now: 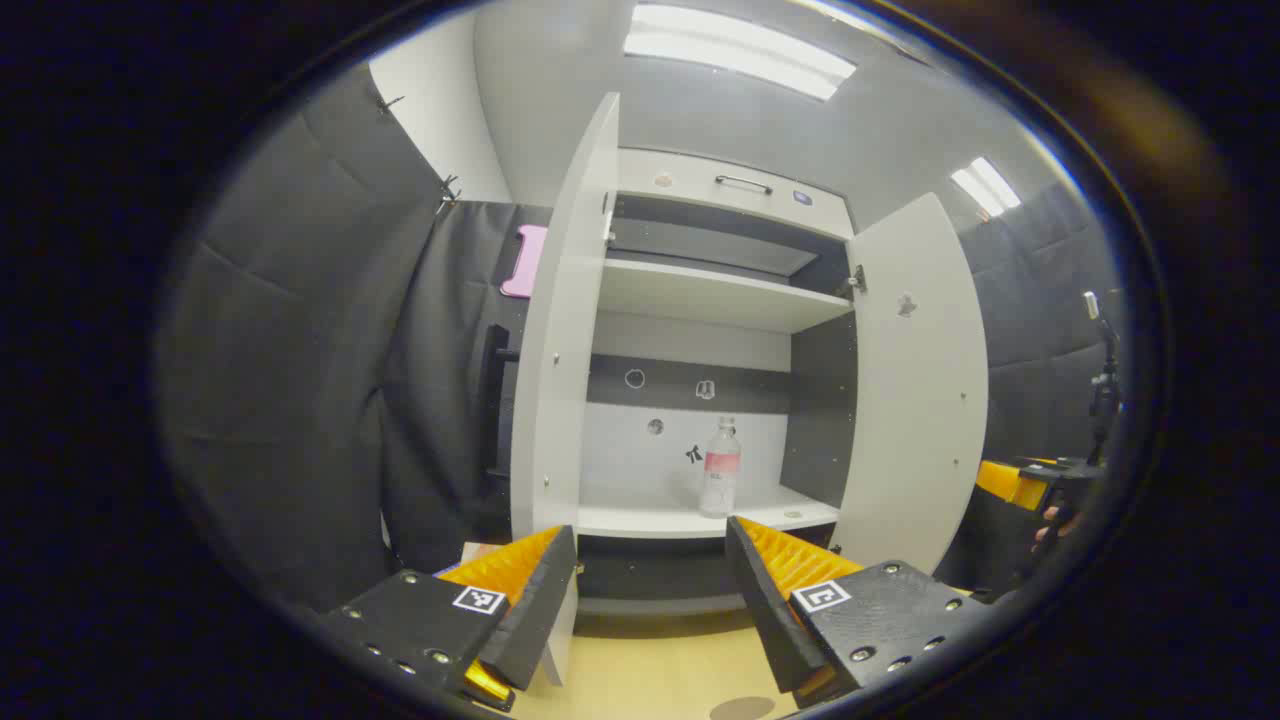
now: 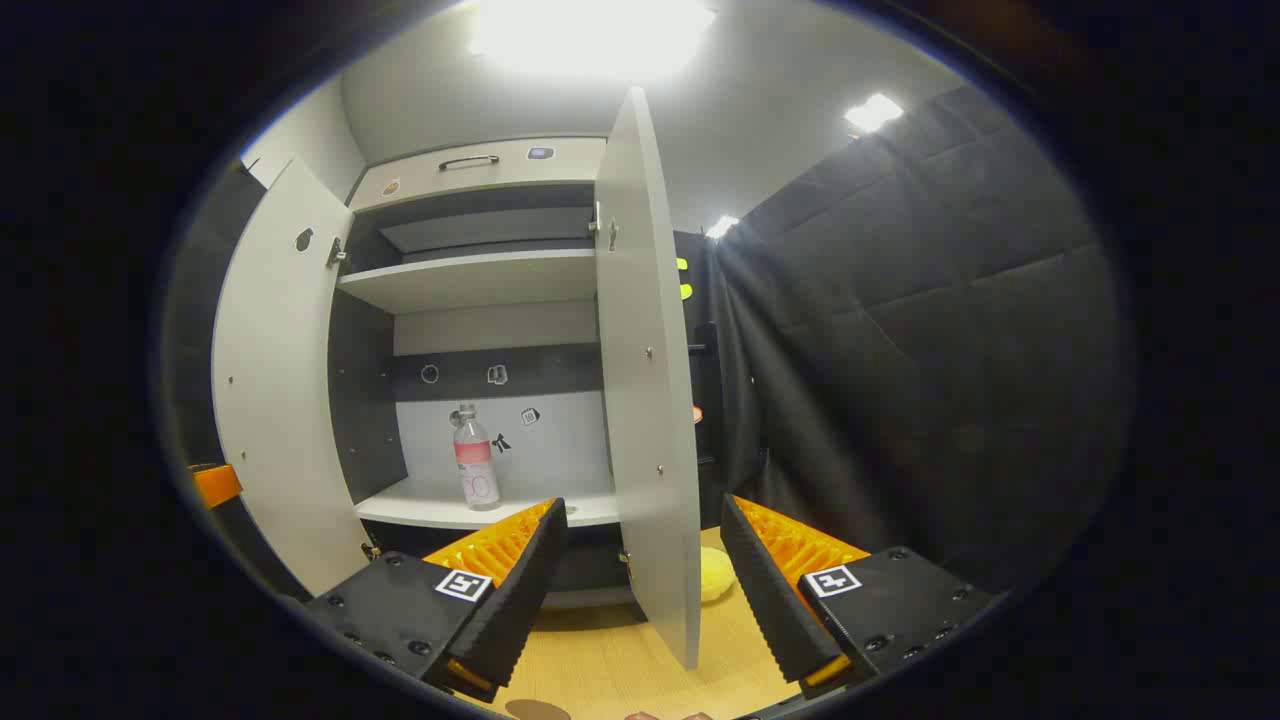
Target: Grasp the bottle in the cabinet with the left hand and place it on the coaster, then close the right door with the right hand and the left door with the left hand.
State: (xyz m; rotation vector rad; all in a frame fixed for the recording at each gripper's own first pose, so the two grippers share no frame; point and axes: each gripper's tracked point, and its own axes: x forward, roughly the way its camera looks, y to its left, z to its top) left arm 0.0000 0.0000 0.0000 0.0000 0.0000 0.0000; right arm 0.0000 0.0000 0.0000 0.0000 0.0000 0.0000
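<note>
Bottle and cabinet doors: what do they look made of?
Bottle: looks like clear thin plastic with a pale cap and a pinkish label band; the back wall shows through it. Glass can't be ruled out.
Cabinet doors: flat white panels with a matte, even finish and small metal fittings, probably laminated board. Core not visible.

Black padded cloth [image 2: 920, 330] is hanging around me as the booth's walls, draping in folds on both sides. Overhead, a pale ceiling [image 1: 720, 110] is carrying long light panels [image 1: 740, 50] that are glaring brightly. Below me, a light wooden surface [image 1: 650, 670] is stretching toward the far wall.
</note>
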